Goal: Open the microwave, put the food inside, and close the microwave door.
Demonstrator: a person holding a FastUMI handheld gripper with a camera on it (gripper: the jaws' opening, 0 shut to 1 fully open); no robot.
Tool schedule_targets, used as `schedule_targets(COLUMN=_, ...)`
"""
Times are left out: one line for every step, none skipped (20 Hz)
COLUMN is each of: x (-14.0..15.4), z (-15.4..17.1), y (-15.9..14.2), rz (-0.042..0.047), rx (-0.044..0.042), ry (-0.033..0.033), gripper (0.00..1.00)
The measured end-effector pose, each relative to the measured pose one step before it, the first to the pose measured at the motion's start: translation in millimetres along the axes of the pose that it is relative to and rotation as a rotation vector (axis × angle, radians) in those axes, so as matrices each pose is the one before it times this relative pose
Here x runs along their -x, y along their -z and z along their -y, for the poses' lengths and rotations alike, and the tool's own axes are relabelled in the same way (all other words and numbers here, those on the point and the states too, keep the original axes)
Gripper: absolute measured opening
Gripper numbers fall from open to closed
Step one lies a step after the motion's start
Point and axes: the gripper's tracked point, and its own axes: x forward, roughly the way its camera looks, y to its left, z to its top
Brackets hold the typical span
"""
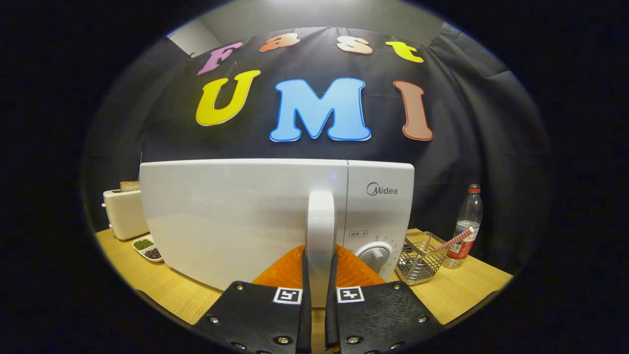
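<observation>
**Microwave handle pinched in the gripper**

Microwave (236, 216) fills the middle of the wooden table (471, 290), right in front of the fingers, its white door (221, 221) flat across the front. The gripper (319, 275) is on the vertical handle (320, 221): both fingers (363, 275) reach up either side of it and press in on its lower end, the handle squeezed tight between them with no gap showing. The upper part of the handle rises clear above the fingertips. Just right of the handle, the control panel, with a round dial (376, 255) peeking out beside the right finger.

Off to the left of the microwave, a cream toaster (123, 214) with a slice of bread (129, 186) poking out of the top, and in front of it a small dish (147, 248) with two compartments of dark bits. To the right, a wire basket (417, 263) sits just beside the microwave, a striped straw (452, 241) leaning out of it toward a clear bottle (464, 226) standing upright behind.
</observation>
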Motion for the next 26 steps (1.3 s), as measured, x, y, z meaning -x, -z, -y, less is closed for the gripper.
schedule_targets(x=0.21, z=1.74, y=2.67, rz=-0.00603, rx=0.01452, ry=0.00171, gripper=0.11)
schedule_targets(x=-0.09, z=-0.02, y=-2.39, rz=0.00701, rx=0.00035, ry=0.00341, gripper=0.11)
schedule_targets(x=-0.23, z=-1.61, y=1.27, rz=-0.00769, rx=0.00197, ry=0.00620, gripper=0.07)
schedule_targets(x=2.18, z=0.90, y=-0.12, rz=-0.01426, rx=0.00399, ry=-0.00114, gripper=0.07)
schedule_targets(x=-1.54, z=0.17, y=0.94, rz=-0.01401, rx=-0.02216, ry=-0.00654, gripper=0.07)
schedule_targets(x=1.36, z=-1.34, y=0.83, rz=-0.02322, rx=-0.01502, ry=-0.01343, gripper=0.07)
schedule_targets(x=9.80, z=-3.26, y=0.80, rz=-0.00071, rx=-0.00654, ry=-0.01002, gripper=0.07)
schedule_targets(x=12.00, z=-3.28, y=-0.55, rz=0.02499, rx=0.05158, ry=-0.00289, gripper=0.07)
schedule_targets(x=12.40, z=-2.52, y=1.90, rz=0.01372, rx=0.04318, ry=-0.01116, gripper=0.07)
schedule_targets(x=11.48, z=-5.43, y=-0.09, rz=-0.00936, rx=-0.00338, ry=-0.02715, gripper=0.07)
schedule_targets(x=13.87, z=-4.27, y=2.46, rz=-0.01591, rx=-0.02384, ry=-0.03384, gripper=0.07)
schedule_targets(x=13.94, z=-8.17, y=2.25, rz=-0.02056, rx=-0.00972, ry=-0.03827, gripper=0.07)
schedule_targets(x=14.31, z=-9.97, y=1.18, rz=-0.01281, rx=-0.00007, ry=-0.03892, gripper=0.07)
schedule_targets(x=14.87, z=-12.12, y=1.43, rz=-0.01051, rx=0.00581, ry=-0.04123, gripper=0.07)
schedule_targets(x=13.60, z=-12.55, y=2.05, rz=-0.01152, rx=-0.00608, ry=-0.04733, gripper=0.07)
schedule_targets(x=12.35, z=-15.59, y=1.42, rz=-0.00944, rx=-0.01284, ry=-0.05093, gripper=0.06)
schedule_targets(x=11.64, z=-16.99, y=2.44, rz=-0.01103, rx=-0.00435, ry=-0.04965, gripper=0.06)
schedule_targets(x=8.81, z=-18.64, y=1.26, rz=-0.00506, rx=0.00580, ry=-0.04104, gripper=0.06)
schedule_targets(x=7.56, z=-17.15, y=2.31, rz=-0.00419, rx=0.01179, ry=-0.03229, gripper=0.06)
schedule_targets(x=5.11, z=-17.93, y=0.99, rz=0.00070, rx=0.00923, ry=-0.02976, gripper=0.06)
schedule_targets(x=3.72, z=-18.79, y=1.72, rz=0.00207, rx=0.01359, ry=-0.02895, gripper=0.06)
schedule_targets(x=2.34, z=-17.81, y=0.11, rz=0.00513, rx=0.01181, ry=-0.02012, gripper=0.06)
schedule_targets(x=0.48, z=-15.90, y=0.76, rz=0.00755, rx=0.00971, ry=-0.01150, gripper=0.06)
schedule_targets(x=-1.22, z=-14.69, y=-0.01, rz=0.00945, rx=0.01674, ry=0.00955, gripper=0.06)
schedule_targets(x=2.72, z=-10.29, y=-1.27, rz=0.01248, rx=0.02794, ry=0.02703, gripper=0.06)
schedule_targets(x=-0.08, z=-9.14, y=-1.55, rz=0.01366, rx=0.01552, ry=0.02940, gripper=0.06)
